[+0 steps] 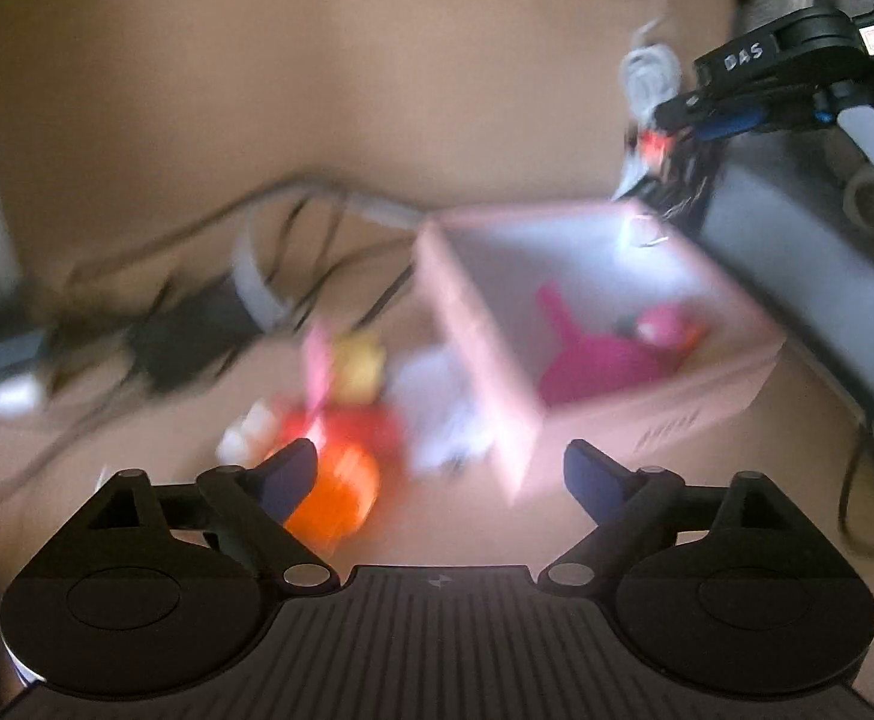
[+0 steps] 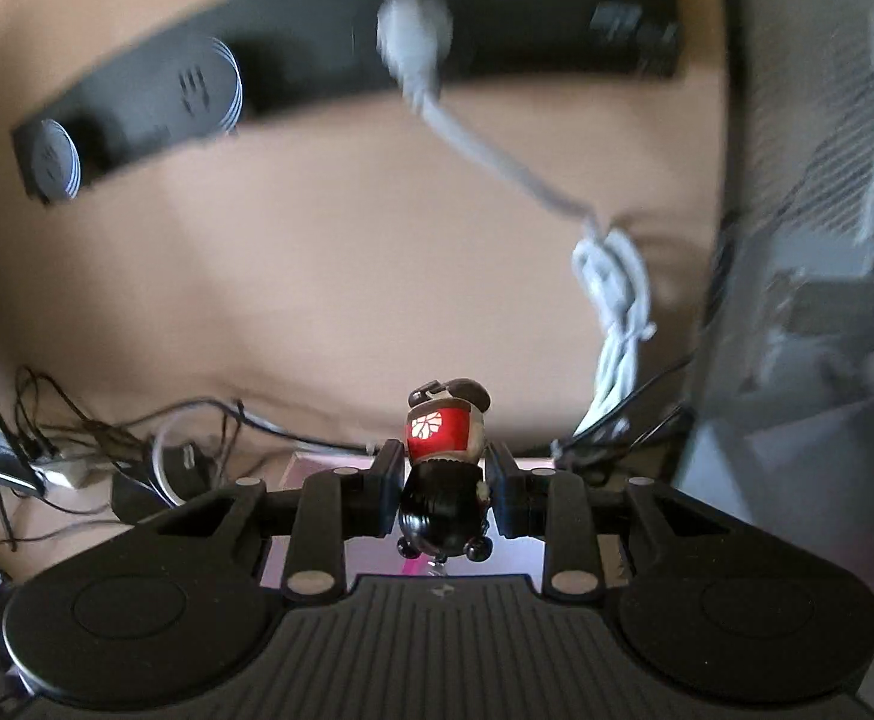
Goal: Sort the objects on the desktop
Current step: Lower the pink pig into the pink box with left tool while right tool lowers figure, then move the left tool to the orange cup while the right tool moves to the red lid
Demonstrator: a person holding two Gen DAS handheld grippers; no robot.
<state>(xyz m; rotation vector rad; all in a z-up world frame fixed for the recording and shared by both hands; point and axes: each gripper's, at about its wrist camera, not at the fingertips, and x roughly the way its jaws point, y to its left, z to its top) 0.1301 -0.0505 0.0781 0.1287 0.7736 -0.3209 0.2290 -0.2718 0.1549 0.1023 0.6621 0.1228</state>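
Tan bench (image 1: 317, 90) background: right tool (image 2: 442, 495) clamped on black-and-red figurine (image 2: 444, 456) directly above pink box (image 1: 556, 324); left tool (image 1: 439, 471) spread wide, empty, toy cluster (image 1: 341, 420) just ahead, left of box.

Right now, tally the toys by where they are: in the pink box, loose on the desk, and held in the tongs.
In the pink box: 1, a pink toy
Loose on the desk: 2, a red and orange toy and a white toy
Held in the right tongs: 1, a black and red figure
Total: 4
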